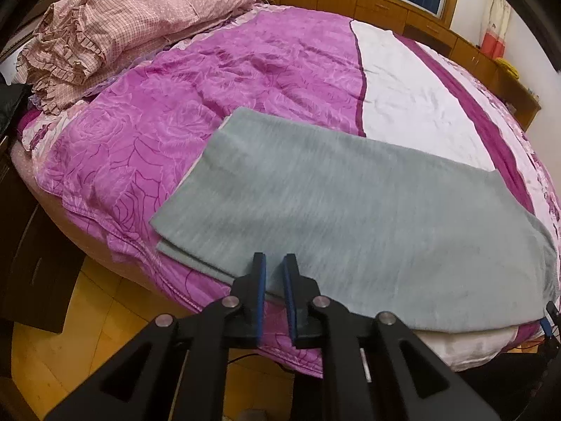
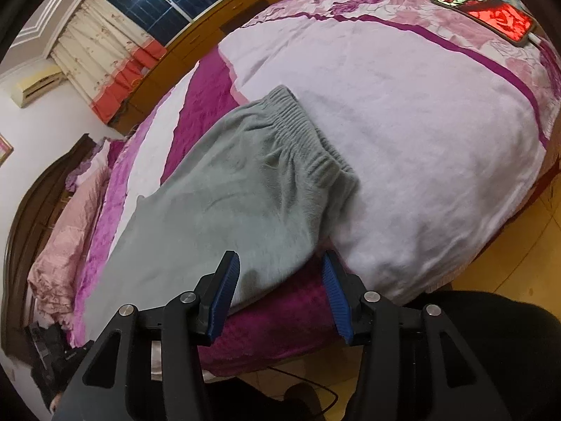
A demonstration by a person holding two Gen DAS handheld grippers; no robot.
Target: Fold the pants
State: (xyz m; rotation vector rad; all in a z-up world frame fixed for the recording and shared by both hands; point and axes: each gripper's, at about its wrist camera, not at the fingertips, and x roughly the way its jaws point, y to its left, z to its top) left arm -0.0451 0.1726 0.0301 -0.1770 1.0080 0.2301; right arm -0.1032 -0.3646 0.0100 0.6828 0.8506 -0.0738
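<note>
Left hand-held gripper [image 1: 274, 263] hovering at the near edge of the grey pants [image 1: 350, 217], jaws nearly together with a thin gap, nothing clamped. Right hand-held gripper [image 2: 280, 263] hovering at the pants' [image 2: 224, 203] near corner, jaws apart, pads not pressing the cloth. Pants lying flat and folded lengthwise on the bed [image 1: 245, 80], near its front edge; elastic waistband [image 2: 308, 133] resting on the white blanket [image 2: 420, 133]. Beyond the pants, phone [image 2: 484, 10] lying on the bed's far side.
</note>
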